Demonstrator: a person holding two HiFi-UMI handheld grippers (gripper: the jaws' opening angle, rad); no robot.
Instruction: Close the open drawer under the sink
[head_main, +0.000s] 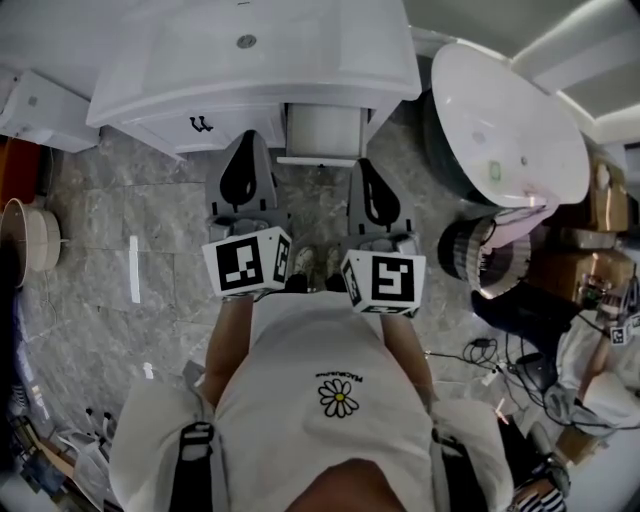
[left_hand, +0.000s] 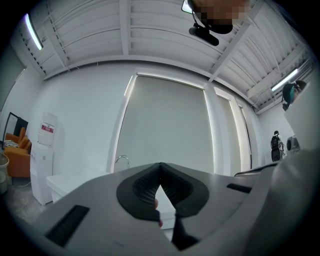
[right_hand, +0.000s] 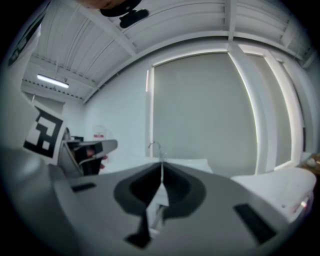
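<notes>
The open drawer (head_main: 322, 130) sticks out under the sink (head_main: 150, 70). The left gripper (head_main: 246, 140) is just left of it, and the right gripper (head_main: 366, 165) is by its right corner. A tub (head_main: 510, 120) sits right of the sink.

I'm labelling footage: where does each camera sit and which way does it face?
Head view: on the person's head, facing steeply down at sink and open drawer; torso, left gripper, right gripper show.
Left gripper view: on that gripper, facing level toward the faucet; its shut jaws show.
Right gripper view: likewise, shut jaws, left gripper at left.
Both gripper views share the faucet.
</notes>
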